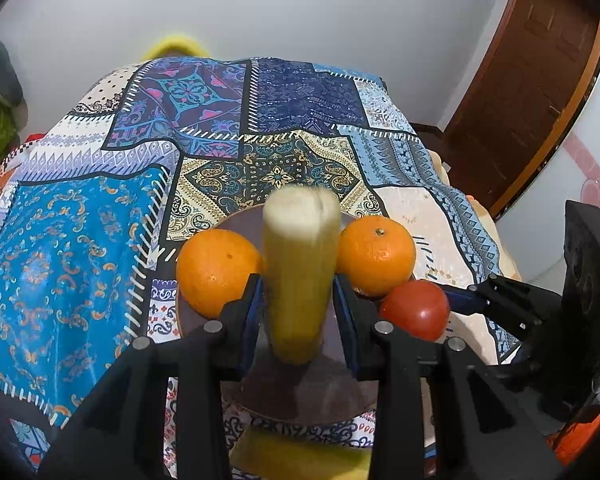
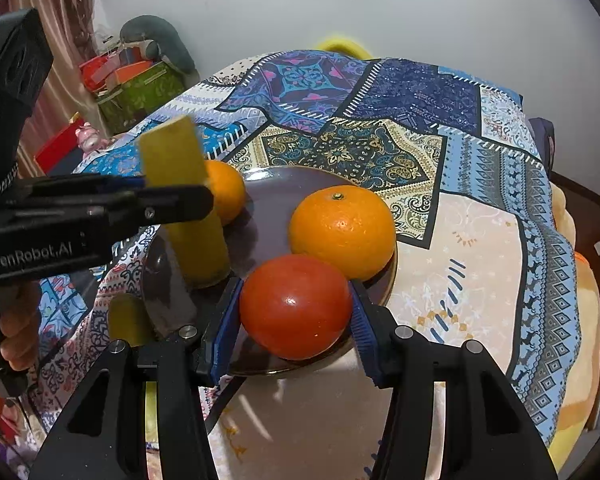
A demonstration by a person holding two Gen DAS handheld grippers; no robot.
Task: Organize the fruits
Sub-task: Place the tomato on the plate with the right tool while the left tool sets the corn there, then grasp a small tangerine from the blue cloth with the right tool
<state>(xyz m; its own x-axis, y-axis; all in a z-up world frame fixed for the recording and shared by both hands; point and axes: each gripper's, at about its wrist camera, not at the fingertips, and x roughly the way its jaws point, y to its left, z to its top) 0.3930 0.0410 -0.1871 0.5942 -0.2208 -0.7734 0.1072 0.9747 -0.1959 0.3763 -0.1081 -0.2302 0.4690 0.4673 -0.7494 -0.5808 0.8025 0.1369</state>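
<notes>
A dark round plate lies on the patterned cloth. On it sit two oranges, which also show in the right wrist view. My left gripper is shut on a yellow banana piece, held upright with its lower end on the plate. My right gripper has its pads against both sides of a red tomato at the plate's near rim.
The patchwork tablecloth covers the table. Another yellow piece lies beside the plate at the near left. Boxes and clutter stand at the back left. A wooden door is at the right.
</notes>
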